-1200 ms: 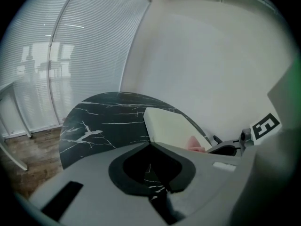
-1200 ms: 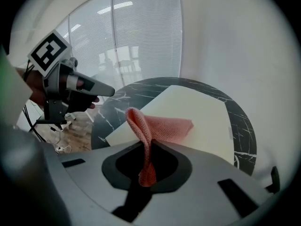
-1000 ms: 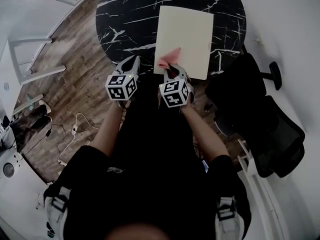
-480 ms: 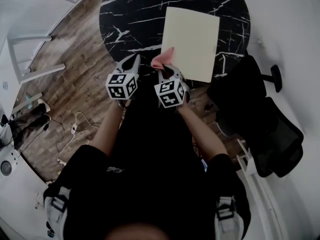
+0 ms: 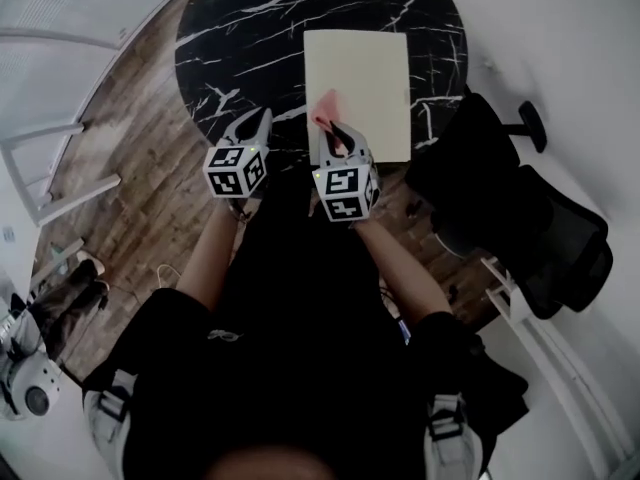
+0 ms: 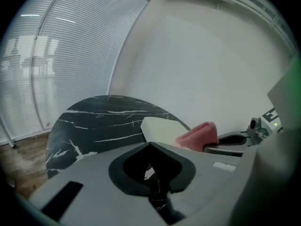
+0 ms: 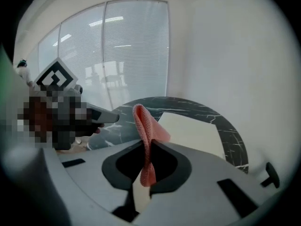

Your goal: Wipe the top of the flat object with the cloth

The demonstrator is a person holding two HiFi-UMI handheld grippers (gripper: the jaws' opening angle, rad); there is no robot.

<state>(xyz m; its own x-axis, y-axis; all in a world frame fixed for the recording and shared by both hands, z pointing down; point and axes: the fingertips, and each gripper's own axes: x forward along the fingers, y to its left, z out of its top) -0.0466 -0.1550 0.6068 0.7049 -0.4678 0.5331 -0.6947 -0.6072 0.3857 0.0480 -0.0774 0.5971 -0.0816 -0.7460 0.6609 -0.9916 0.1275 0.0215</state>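
— Black, white-veined round marble table (image 5: 240,48) ahead. What's around it?

— Wood floor (image 5: 140,168) left, black office chair (image 5: 520,228) right. My right gripper (image 7: 145,142) pinches a folded pink knit cloth (image 7: 143,126) over the near left part of the cream flat rectangular board (image 5: 365,68) lying on the table. My left gripper (image 6: 149,147) is closed, empty.

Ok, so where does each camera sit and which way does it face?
Head view: on the person's head, looking steeply down at the round black marble table; torso, arms, left gripper, right gripper show.
Left gripper view: on that gripper, along its shut, empty jaws towards a white wall.
Right gripper view: along jaws shut on the pink cloth, towards window blinds.
All share the cream flat rectangular board.
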